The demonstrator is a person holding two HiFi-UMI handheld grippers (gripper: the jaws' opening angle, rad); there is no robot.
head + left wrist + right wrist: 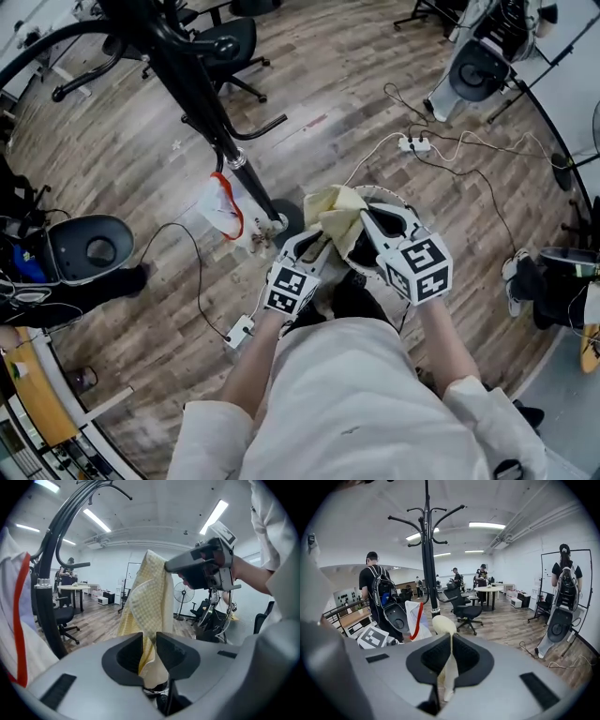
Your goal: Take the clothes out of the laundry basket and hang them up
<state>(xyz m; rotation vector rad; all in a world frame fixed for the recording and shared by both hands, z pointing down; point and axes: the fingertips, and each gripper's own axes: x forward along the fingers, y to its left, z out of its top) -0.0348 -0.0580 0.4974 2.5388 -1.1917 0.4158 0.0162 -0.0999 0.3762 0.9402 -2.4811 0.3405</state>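
While the wood floor [375, 84] fills most of the head view, what matters on it is the black rack [202, 94], its foot just left of the tongs and its curved hooks bare at the top in the right gripper view. A white garment [221, 210] with red trim already hangs low on the pole. The basket [394, 194] stands on the floor right in front of the person, near the rack's foot, its pale rim showing behind the tongs. Above it is the yellow cloth [336, 212], a finely checked piece held in the air between the two tongs, so bunched that I cannot tell what sort of garment it is. The right tongs [451, 637] are pressed together on a fold of it, with a rounded wad standing up just past the tips and a tail hanging below. The left tongs [150, 638] stand partly apart with the cloth draped down through the gap, and the pads do not seem to bite it. The cloth looks light, soft and limp, so it will likely sag from wherever it is pinched and fold on itself. Nothing about it seems fragile, but a thin single layer could slide out of a loose pinch. I would take hold at an edge or seam, each tongs on its own corner and well apart, so the cloth opens out and can drop over a hook.
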